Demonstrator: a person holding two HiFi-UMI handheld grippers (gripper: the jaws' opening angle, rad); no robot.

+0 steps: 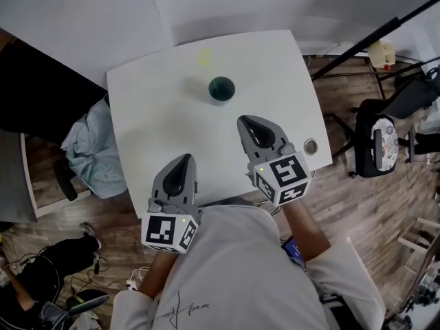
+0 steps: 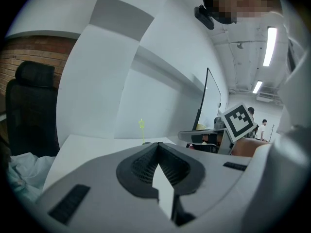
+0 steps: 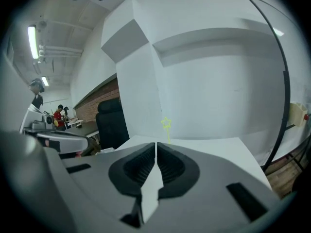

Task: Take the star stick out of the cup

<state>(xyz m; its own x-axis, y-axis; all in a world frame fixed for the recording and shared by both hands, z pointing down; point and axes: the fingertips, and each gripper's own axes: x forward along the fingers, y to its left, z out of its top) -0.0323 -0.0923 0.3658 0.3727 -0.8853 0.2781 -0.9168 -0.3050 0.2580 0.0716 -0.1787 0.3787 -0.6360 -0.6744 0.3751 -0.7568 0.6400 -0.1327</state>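
A dark green cup (image 1: 221, 88) stands on the white table (image 1: 165, 122), toward its far side. A pale yellow star stick (image 1: 204, 57) rises out of it; the star shows in the left gripper view (image 2: 141, 125) and in the right gripper view (image 3: 166, 123). My right gripper (image 1: 244, 119) is shut and empty, a short way in front of the cup and slightly right. My left gripper (image 1: 185, 157) is shut and empty too, farther back near the table's front edge. The cup itself is hidden behind the jaws in both gripper views.
A light blue cloth (image 1: 93, 150) lies on something left of the table. A black chair with a patterned cushion (image 1: 381, 139) stands to the right. A small round metal piece (image 1: 311, 146) sits by the table's right edge. White partition walls (image 1: 227, 5) close the far side.
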